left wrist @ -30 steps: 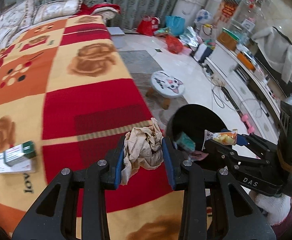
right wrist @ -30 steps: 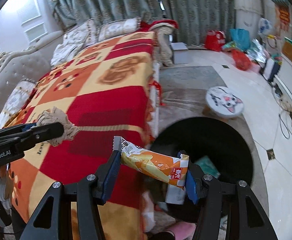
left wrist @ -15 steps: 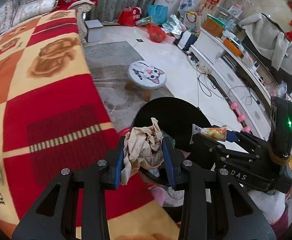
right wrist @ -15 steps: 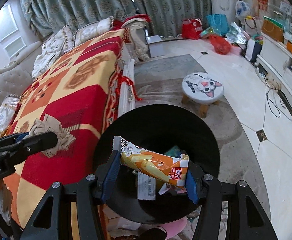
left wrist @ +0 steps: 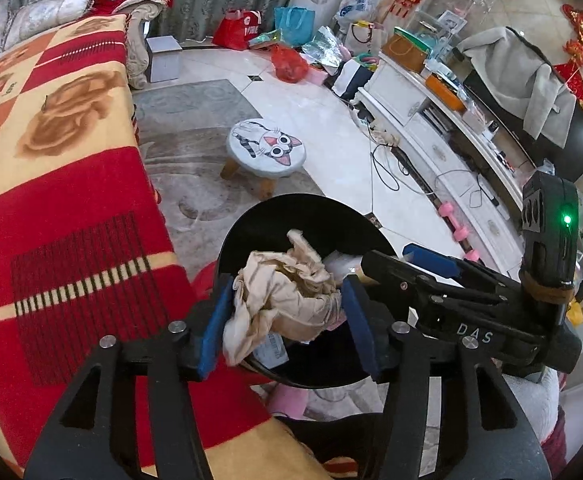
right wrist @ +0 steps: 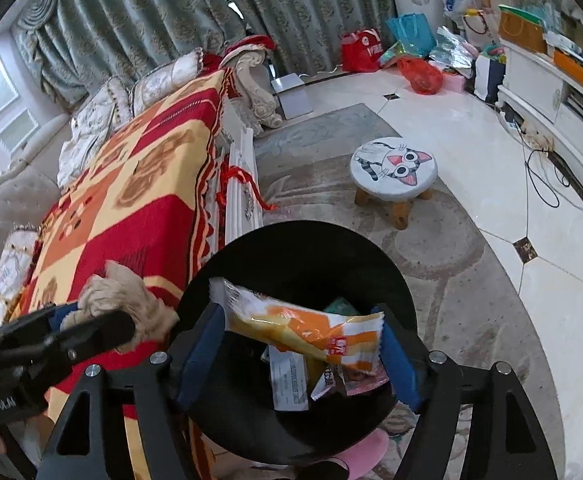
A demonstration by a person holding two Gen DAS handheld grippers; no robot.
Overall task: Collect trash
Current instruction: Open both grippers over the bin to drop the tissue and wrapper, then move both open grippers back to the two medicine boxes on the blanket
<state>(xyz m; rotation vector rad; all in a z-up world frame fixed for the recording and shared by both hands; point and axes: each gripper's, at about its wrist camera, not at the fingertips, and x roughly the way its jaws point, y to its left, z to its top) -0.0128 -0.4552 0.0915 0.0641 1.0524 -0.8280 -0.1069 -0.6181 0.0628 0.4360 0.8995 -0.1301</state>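
Observation:
Both grippers hang over a round black bin [left wrist: 251, 228] [right wrist: 311, 240] on the floor beside the blanket-covered couch. In the left wrist view my left gripper [left wrist: 287, 304] has a crumpled beige paper [left wrist: 283, 292] between its blue pads. Its jaws are opening and the pads stand just off the wad. In the right wrist view my right gripper [right wrist: 299, 320] has an orange and white snack packet [right wrist: 303, 332] lying loose between its pads. Those jaws are opening too. Wrappers and a paper slip [right wrist: 287, 380] lie in the bin.
A red and yellow blanket [left wrist: 51, 200] covers the couch left of the bin. A small cat-face stool [left wrist: 265, 150] stands behind the bin on a grey rug. Cables, pink dumbbells [left wrist: 457, 224] and a white cabinet [left wrist: 431, 128] line the right side. Bags are piled by the curtains.
Both grippers moved off the blanket to above the bin. Their jaws have since spread, so the pads no longer pinch the paper wad and the snack packet.

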